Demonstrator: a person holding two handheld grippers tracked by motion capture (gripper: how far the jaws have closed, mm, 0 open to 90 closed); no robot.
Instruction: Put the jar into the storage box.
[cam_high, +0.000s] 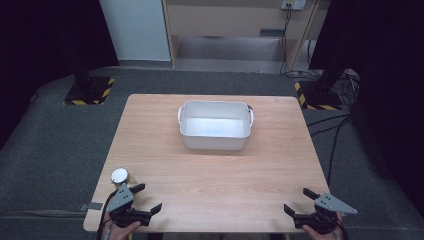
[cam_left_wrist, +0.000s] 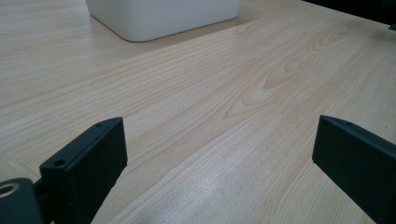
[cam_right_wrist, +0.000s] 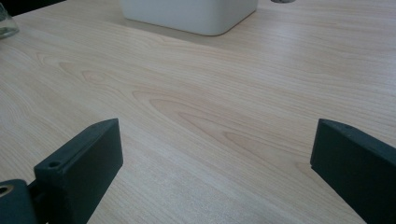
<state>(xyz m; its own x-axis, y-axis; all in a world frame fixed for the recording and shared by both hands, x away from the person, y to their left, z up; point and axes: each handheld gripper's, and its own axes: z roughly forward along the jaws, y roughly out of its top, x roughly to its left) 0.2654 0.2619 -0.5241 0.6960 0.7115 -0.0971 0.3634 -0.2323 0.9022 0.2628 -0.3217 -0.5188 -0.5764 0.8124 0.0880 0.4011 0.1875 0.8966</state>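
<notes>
A white plastic tub (cam_high: 215, 125) with two handles stands empty at the table's far middle; its lower wall shows in the left gripper view (cam_left_wrist: 159, 16) and in the right gripper view (cam_right_wrist: 191, 14). A small glass jar with a white lid (cam_high: 120, 176) sits near the front left corner, just beyond my left gripper (cam_high: 148, 197); its edge shows in the right gripper view (cam_right_wrist: 7, 23). My left gripper is open over bare wood (cam_left_wrist: 219, 149). My right gripper (cam_high: 299, 200) is open at the front right corner, nothing between its jaws (cam_right_wrist: 215, 154).
The wooden table (cam_high: 215, 170) stands on grey carpet. Black stand bases with yellow-striped edges (cam_high: 90, 91) sit beyond the far corners, and cables (cam_high: 330, 125) trail on the floor at the right. A wooden cabinet stands at the back.
</notes>
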